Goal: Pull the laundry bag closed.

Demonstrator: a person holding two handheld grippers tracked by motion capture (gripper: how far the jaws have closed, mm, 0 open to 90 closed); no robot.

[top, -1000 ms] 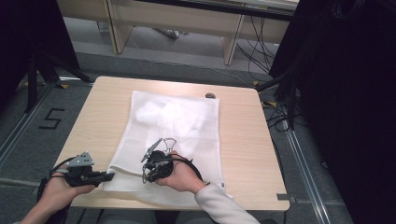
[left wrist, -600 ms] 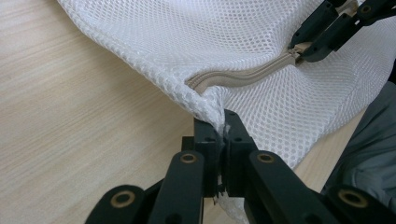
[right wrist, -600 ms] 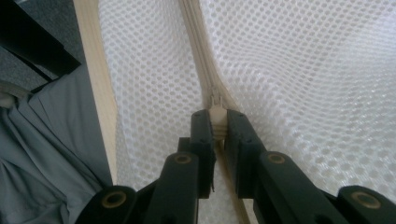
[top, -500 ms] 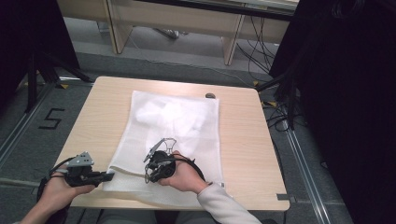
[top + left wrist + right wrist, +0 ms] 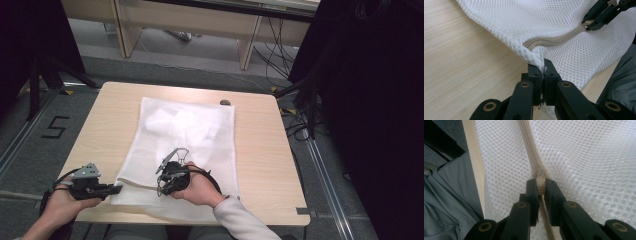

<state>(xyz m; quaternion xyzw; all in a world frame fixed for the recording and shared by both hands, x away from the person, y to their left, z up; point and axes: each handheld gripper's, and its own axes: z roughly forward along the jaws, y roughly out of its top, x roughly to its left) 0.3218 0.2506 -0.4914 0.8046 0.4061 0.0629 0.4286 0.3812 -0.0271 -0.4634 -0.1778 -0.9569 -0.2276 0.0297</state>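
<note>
Mesh bag: white, lies flat on the wooden table, its near edge at the table's front.
Zipper: beige, runs along the bag's near edge.
Left gripper: jaws closed on the bag's near-left corner, at the zipper's end.
Right gripper: jaws closed on the zipper pull, partway along the zipper.
Hands: left hand at the front-left table edge; right hand over the bag.

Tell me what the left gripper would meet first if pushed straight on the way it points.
The left gripper, already shut on the mesh laundry bag's corner, would push further into the mesh laundry bag along its zipper; beyond that, probably the right gripper clamping the zipper pull.
</note>
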